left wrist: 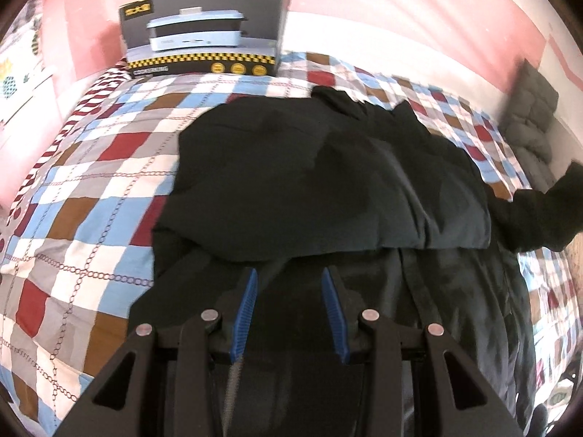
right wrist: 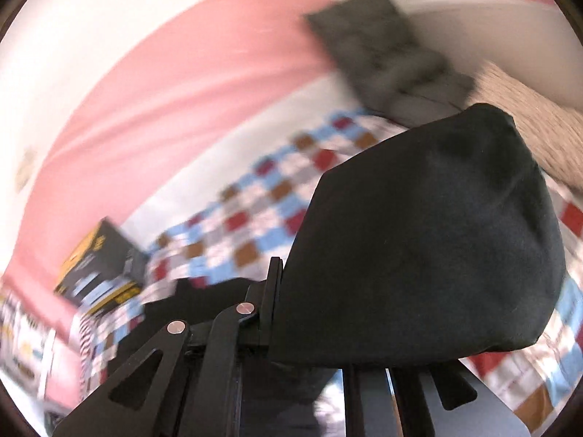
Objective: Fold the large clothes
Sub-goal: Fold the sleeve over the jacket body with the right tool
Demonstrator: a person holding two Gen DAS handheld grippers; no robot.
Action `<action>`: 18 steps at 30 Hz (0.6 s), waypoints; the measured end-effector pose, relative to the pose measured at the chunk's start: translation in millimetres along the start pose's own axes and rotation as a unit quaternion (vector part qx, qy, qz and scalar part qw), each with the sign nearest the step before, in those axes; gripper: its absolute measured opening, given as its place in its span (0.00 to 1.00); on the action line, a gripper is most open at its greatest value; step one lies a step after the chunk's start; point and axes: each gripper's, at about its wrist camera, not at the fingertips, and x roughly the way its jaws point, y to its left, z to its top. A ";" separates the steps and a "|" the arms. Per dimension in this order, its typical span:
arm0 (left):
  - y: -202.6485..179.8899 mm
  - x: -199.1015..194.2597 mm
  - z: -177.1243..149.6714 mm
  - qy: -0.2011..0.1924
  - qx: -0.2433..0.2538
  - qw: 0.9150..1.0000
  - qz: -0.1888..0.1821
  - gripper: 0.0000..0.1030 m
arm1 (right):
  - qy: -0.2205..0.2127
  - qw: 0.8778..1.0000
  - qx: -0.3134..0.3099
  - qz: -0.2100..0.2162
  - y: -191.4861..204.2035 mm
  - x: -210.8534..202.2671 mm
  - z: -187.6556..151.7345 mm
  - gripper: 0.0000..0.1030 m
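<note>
Left wrist view: left tongs [left wrist: 290,276] wide over black garment [left wrist: 328,182]; right tongs [right wrist: 328,313] grip it.

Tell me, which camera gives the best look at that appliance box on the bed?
The left wrist view. There the appliance box stands sharp and facing the camera at the far edge of the checked bedspread, its printed picture clear. The right wrist view catches it only blurred and tilted, low at the left.

Left claw [left wrist: 290,273] black linkage, silver rivets, ribbed blue pads [left wrist: 245,313], right claw [right wrist: 291,291] black
</note>
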 end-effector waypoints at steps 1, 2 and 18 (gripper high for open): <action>4.1 -1.6 -0.1 -0.002 -0.005 1.000 0.000 0.38 | 0.002 1.000 -0.011 0.011 15.0 1.9 1.3 0.10; 8.6 -2.7 0.0 -0.004 -0.010 1.000 0.000 0.38 | 0.006 0.999 -0.027 0.026 35.0 5.6 1.0 0.10; 78.6 -8.0 -18.7 -0.005 -0.076 0.997 0.011 0.38 | 0.208 0.953 -0.194 0.100 217.1 147.1 -153.8 0.16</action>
